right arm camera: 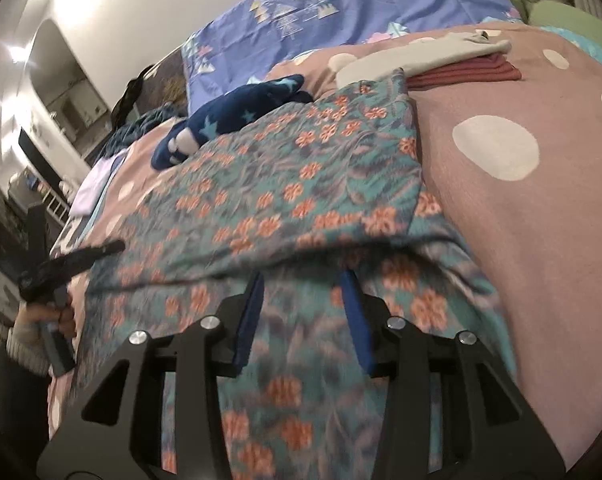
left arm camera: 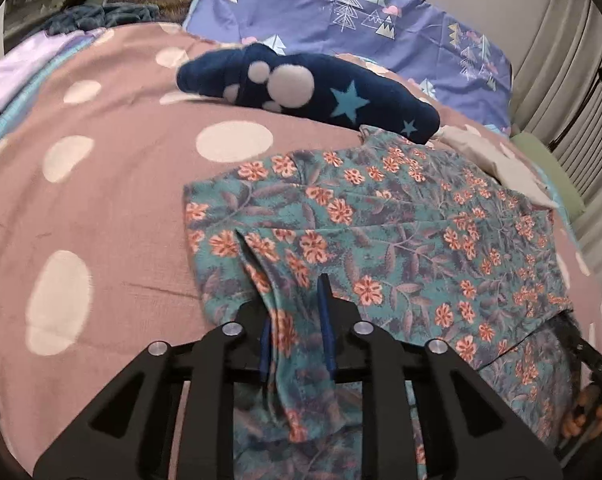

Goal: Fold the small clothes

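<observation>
A teal garment with orange flowers (left arm camera: 381, 224) lies partly folded on the pink polka-dot bedspread (left arm camera: 113, 208). My left gripper (left arm camera: 293, 312) is shut on a bunched fold of its near left edge. My right gripper (right arm camera: 303, 284) holds the garment's (right arm camera: 285, 184) near right edge between its blue pads (right arm camera: 355, 312), with the cloth draped over and between the fingers. The left gripper also shows in the right wrist view (right arm camera: 61, 268), held by a hand at the left.
A navy fleece item with stars and white paw pads (left arm camera: 309, 88) lies behind the garment. Folded cream (right arm camera: 421, 56) and maroon (right arm camera: 469, 72) clothes lie at the far right. A purple tree-print pillow (left arm camera: 361, 12) is at the back, lilac cloth (left arm camera: 25, 64) at the far left.
</observation>
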{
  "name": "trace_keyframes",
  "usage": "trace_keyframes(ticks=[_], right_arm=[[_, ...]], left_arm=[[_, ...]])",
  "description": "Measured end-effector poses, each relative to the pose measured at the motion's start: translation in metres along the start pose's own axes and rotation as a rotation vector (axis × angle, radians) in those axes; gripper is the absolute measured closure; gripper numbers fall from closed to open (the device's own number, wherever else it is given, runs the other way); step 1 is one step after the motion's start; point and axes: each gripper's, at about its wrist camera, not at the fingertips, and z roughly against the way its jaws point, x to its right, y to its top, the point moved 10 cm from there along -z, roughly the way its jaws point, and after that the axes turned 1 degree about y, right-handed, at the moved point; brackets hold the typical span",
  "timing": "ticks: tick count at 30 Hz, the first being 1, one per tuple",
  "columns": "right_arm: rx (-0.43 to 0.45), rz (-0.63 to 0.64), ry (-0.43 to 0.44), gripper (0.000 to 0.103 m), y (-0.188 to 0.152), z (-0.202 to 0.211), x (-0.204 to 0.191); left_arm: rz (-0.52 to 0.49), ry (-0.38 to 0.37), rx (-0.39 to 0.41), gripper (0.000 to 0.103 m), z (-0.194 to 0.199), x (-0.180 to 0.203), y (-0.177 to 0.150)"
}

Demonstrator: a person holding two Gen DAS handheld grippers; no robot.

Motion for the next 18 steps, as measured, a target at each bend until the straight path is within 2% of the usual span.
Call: trace_keyframes(ticks=[1, 2, 3, 5, 7, 9, 10, 11, 12, 14, 15, 16, 18], right_arm=[[-0.002, 0.008, 0.028, 0.072, 0.002, 0.006, -0.005], [0.001, 0.017, 0.055, 0.074, 0.005, 0.012, -0.010], [0.010, 0.029, 0.076, 0.075, 0.011, 0.017, -0.014], [0.059, 0.065, 0.075, 0.075, 0.029, 0.028, -0.020], [0.069, 0.087, 0.002, 0.075, 0.043, 0.021, -0.011], [-0.007, 0.077, -0.159, 0.077, 0.038, 0.001, 0.020], [-0.058, 0.072, -0.255, 0.091, 0.028, -0.011, 0.042], [-0.057, 0.081, -0.259, 0.091, 0.023, -0.015, 0.050], [-0.040, 0.096, -0.246, 0.091, 0.022, -0.012, 0.049], [-0.035, 0.102, -0.255, 0.087, 0.025, -0.002, 0.043], [-0.030, 0.082, -0.232, 0.077, 0.029, 0.003, 0.039], [-0.020, 0.046, -0.169, 0.070, 0.039, 0.009, 0.034], [0.014, 0.000, -0.101, 0.067, 0.063, 0.015, 0.033]], left_arm=[[-0.024, 0.030, 0.019, 0.075, 0.006, 0.002, 0.002], [-0.047, 0.043, 0.048, 0.072, 0.015, 0.007, 0.006], [-0.066, 0.033, 0.081, 0.071, 0.024, 0.015, 0.010], [-0.094, -0.033, 0.135, 0.071, 0.043, 0.037, 0.015], [-0.131, -0.048, 0.122, 0.068, 0.042, 0.053, 0.009], [-0.166, 0.007, 0.043, 0.063, 0.021, 0.055, -0.007], [-0.182, 0.057, -0.023, 0.062, 0.000, 0.049, -0.025], [-0.193, 0.067, -0.023, 0.060, -0.010, 0.047, -0.033], [-0.198, 0.062, 0.014, 0.060, -0.008, 0.048, -0.034], [-0.176, 0.052, 0.004, 0.059, -0.005, 0.046, -0.031], [-0.172, 0.053, 0.004, 0.058, -0.007, 0.045, -0.032], [-0.186, 0.067, 0.008, 0.057, -0.008, 0.046, -0.033], [-0.209, 0.094, 0.011, 0.057, -0.007, 0.049, -0.033]])
